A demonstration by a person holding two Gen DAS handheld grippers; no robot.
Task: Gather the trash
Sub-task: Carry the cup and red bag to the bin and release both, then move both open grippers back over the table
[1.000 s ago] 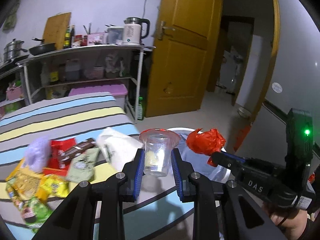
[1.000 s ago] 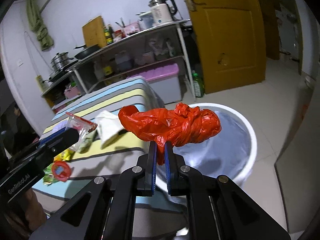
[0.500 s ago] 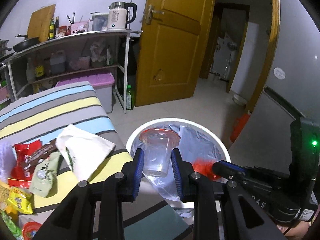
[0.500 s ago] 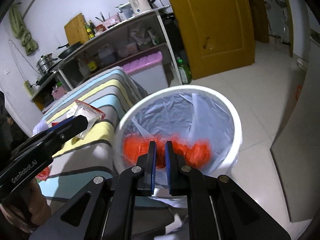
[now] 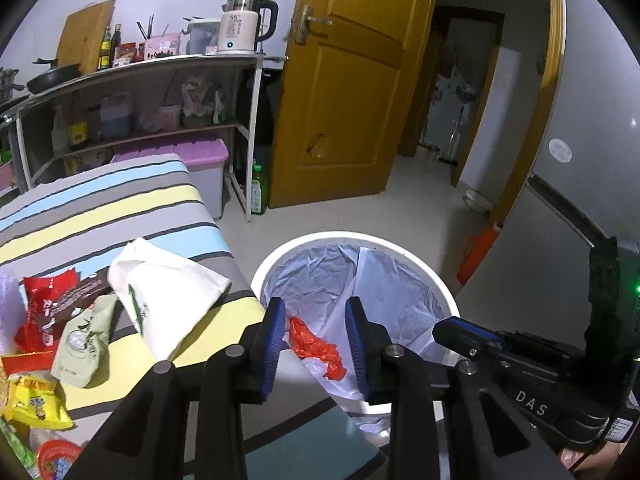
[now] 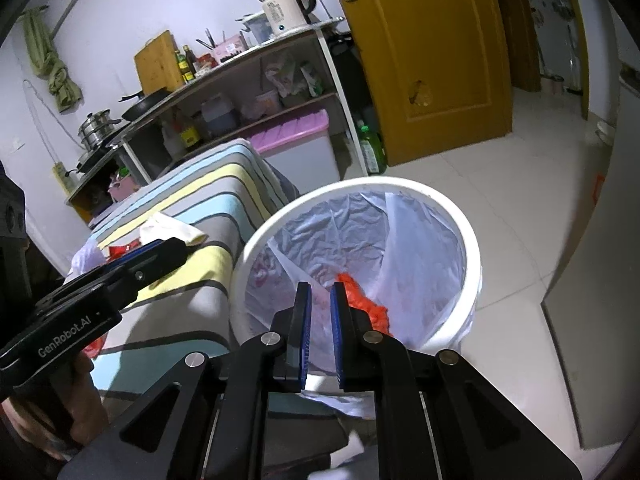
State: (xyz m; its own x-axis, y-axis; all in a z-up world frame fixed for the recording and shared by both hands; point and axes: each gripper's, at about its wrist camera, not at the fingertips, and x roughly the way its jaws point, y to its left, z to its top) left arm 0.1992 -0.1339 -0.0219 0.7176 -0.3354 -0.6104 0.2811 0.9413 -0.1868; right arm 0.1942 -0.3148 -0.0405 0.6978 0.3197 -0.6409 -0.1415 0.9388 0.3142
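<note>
A white trash bin [image 5: 400,250] with a clear liner stands on the floor beside the striped table; it also shows in the right wrist view [image 6: 472,248]. A crumpled red plastic bag [image 5: 316,344] lies inside it, seen too in the right wrist view [image 6: 366,304]. My left gripper [image 5: 316,332] is open and empty over the bin's near rim. My right gripper [image 6: 320,316] is open by a narrow gap and empty, above the bin. The clear cup is out of sight. A white bag [image 5: 168,292] and several snack wrappers [image 5: 60,320] lie on the table.
The striped table [image 5: 120,208] is at left with more wrappers at its near corner. A metal shelf [image 5: 140,68] with a kettle, bottles and a pan stands behind it. A yellow door [image 5: 348,80] and an open doorway are beyond the bin.
The right gripper has let the red bag fall into the bin and opened slightly. The left gripper has released the clear cup, which is gone from between its fingers.
</note>
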